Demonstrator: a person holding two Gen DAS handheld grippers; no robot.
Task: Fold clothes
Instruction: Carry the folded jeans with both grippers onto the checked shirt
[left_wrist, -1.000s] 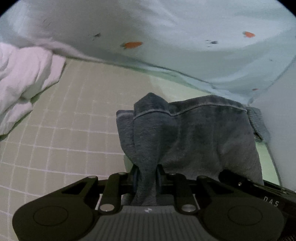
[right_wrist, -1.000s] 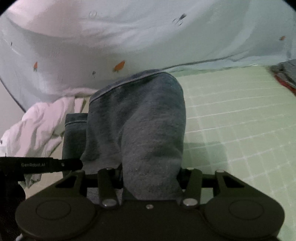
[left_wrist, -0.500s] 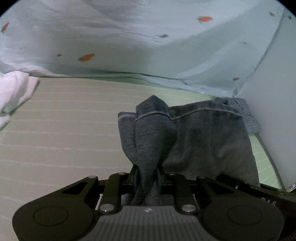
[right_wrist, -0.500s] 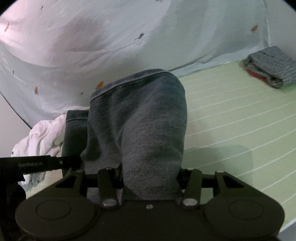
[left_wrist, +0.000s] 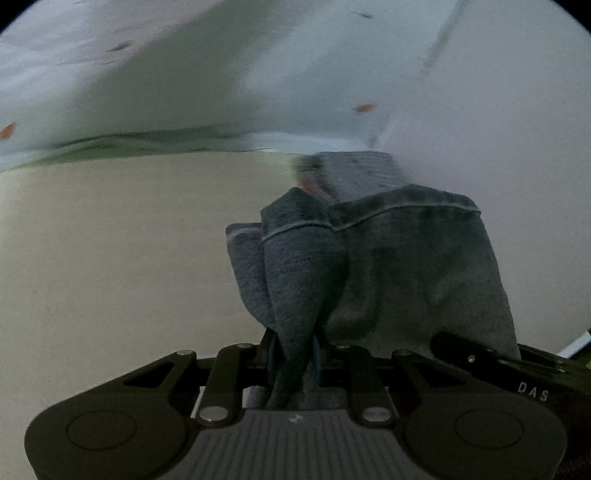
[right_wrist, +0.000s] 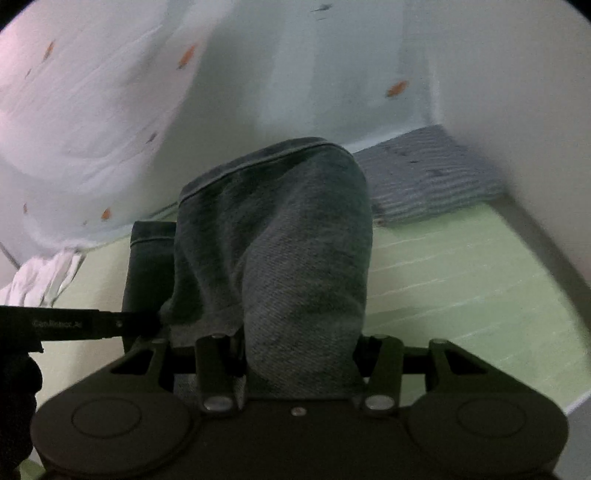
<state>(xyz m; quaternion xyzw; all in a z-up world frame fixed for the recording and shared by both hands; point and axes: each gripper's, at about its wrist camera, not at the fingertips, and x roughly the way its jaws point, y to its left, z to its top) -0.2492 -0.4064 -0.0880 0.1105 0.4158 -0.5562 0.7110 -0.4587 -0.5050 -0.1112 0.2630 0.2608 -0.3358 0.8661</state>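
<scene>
You've got the folded grey garment (left_wrist: 406, 266) pinched in both grippers, left gripper (left_wrist: 293, 354) and right gripper (right_wrist: 295, 354), carried above the green mat (right_wrist: 461, 266). The striped folded stack (right_wrist: 424, 177) sits ahead and right, nearer your right gripper.

Right gripper (right_wrist: 299, 354) jaws hidden under dark grey garment (right_wrist: 288, 236); striped folded pile (left_wrist: 358, 173) blurred.

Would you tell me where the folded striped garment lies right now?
In the right wrist view, the folded striped garment lies on the green mat's far right corner, behind the held grey cloth.
</scene>
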